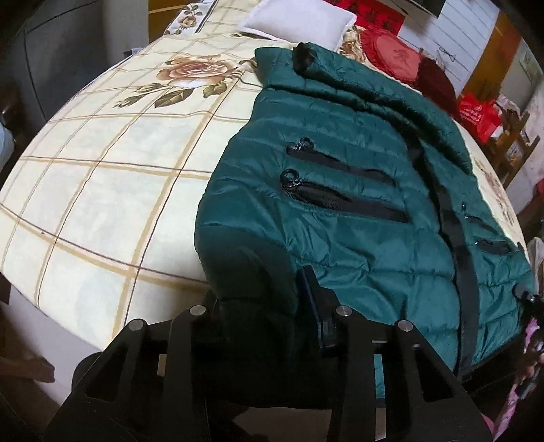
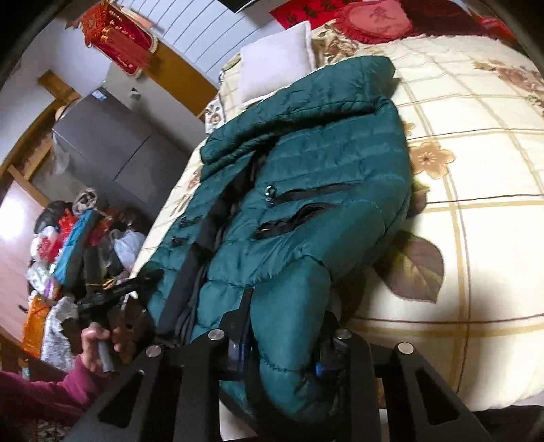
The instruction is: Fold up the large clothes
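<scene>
A dark green quilted jacket (image 1: 357, 210) with black zip pockets lies on the bed, its hem at the near edge. My left gripper (image 1: 261, 299) is shut on the jacket's near left hem corner, with fabric bunched between its fingers. In the right wrist view the jacket (image 2: 306, 190) stretches away toward the pillows. My right gripper (image 2: 285, 326) is shut on a puffy fold of its near hem. My left gripper (image 2: 115, 292) shows there at the left, held by a hand in a magenta sleeve.
The bed has a cream sheet (image 1: 108, 183) with tan checks and flower prints. A pale pillow (image 1: 299, 20) and a red heart cushion (image 1: 391, 57) lie at the head. Bags and clutter (image 2: 68, 244) and a grey cabinet (image 2: 112, 149) stand beside the bed.
</scene>
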The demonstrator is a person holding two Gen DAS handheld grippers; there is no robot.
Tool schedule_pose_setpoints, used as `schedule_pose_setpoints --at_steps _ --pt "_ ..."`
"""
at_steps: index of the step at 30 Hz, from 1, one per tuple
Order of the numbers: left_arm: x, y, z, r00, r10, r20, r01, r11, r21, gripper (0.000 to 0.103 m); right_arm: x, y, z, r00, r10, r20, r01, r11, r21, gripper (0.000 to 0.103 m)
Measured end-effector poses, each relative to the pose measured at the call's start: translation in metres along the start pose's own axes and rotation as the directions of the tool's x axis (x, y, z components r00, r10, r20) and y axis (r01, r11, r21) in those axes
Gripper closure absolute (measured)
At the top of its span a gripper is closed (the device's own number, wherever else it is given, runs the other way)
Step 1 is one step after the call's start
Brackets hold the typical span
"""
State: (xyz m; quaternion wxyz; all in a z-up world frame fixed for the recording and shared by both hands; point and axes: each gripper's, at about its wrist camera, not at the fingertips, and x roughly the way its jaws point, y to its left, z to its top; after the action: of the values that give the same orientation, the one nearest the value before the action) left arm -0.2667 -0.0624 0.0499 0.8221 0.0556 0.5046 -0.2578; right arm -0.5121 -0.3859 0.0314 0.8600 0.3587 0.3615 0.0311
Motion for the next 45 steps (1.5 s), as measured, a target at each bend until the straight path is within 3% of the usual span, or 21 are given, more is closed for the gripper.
schedule_pose_setpoints --at_steps 4,8,11,13,14,21,23,25,27,30,32,35,41,45 --pt "0.005 0.009 0.0 0.999 -0.022 -0.023 0.02 0.997 -0.078 0.057 0.001 -0.019 -0.008 0.998 0.065 -0.008 -0.064 0.993 0.099 0.077" --pt "0.01 0.018 -0.001 0.998 -0.053 -0.029 0.049 0.99 -0.13 0.048 0.002 -0.03 -0.016 0.997 0.071 -0.044 -0.064 0.988 0.14 0.077" --pt "0.01 0.014 -0.001 0.998 -0.057 -0.03 0.053 0.991 -0.119 0.04 0.002 -0.031 -0.021 0.996 0.068 -0.061 -0.06 0.99 0.131 0.075" --pt "0.01 0.012 -0.001 0.998 -0.057 -0.028 0.054 0.993 -0.105 0.032 0.006 -0.033 -0.022 0.993 0.071 -0.094 -0.057 0.989 0.139 0.06" --pt "0.011 0.009 -0.001 0.998 -0.049 -0.03 0.046 0.994 -0.095 0.031 0.007 -0.033 -0.023 0.992 0.082 -0.1 -0.068 0.988 0.138 0.058" --pt "0.013 0.003 -0.001 0.999 -0.037 -0.024 0.035 0.997 -0.067 0.026 0.012 -0.017 -0.021 0.995 0.028 -0.1 -0.024 0.999 0.044 0.059" --pt "0.011 0.0 -0.001 0.999 -0.051 -0.018 0.05 0.997 -0.064 0.042 0.019 -0.006 -0.021 0.996 0.012 -0.091 -0.011 1.0 0.004 0.063" --pt "0.006 -0.001 0.001 0.999 -0.034 0.001 0.034 0.998 -0.052 0.066 0.021 0.005 -0.017 0.997 0.004 -0.074 -0.006 1.0 -0.024 0.072" --pt "-0.001 0.002 0.006 0.999 -0.044 0.015 0.045 0.997 -0.057 0.078 0.011 0.012 -0.005 0.999 0.038 -0.023 -0.039 0.999 -0.027 0.081" --pt "-0.016 0.009 0.019 0.994 -0.108 0.036 0.111 0.99 -0.087 0.081 -0.008 0.021 0.019 0.993 0.11 0.045 -0.108 0.993 -0.039 0.082" --pt "-0.025 0.007 0.028 0.991 -0.12 0.061 0.125 0.989 -0.084 0.082 -0.017 0.032 0.034 0.991 0.109 0.078 -0.103 0.992 -0.075 0.082" --pt "-0.042 -0.002 0.047 0.985 -0.127 0.116 0.135 0.989 -0.059 0.082 -0.022 0.046 0.062 0.99 0.082 0.11 -0.071 0.992 -0.102 0.082" --pt "-0.068 -0.021 0.108 0.957 -0.125 0.263 0.133 0.991 -0.013 0.082 -0.024 0.046 0.118 0.977 0.007 0.215 0.006 0.998 -0.058 0.083" --pt "-0.061 -0.024 0.151 0.949 -0.124 0.288 0.14 0.99 -0.035 0.082 -0.021 0.038 0.164 0.963 -0.041 0.265 0.047 0.999 -0.015 0.083"
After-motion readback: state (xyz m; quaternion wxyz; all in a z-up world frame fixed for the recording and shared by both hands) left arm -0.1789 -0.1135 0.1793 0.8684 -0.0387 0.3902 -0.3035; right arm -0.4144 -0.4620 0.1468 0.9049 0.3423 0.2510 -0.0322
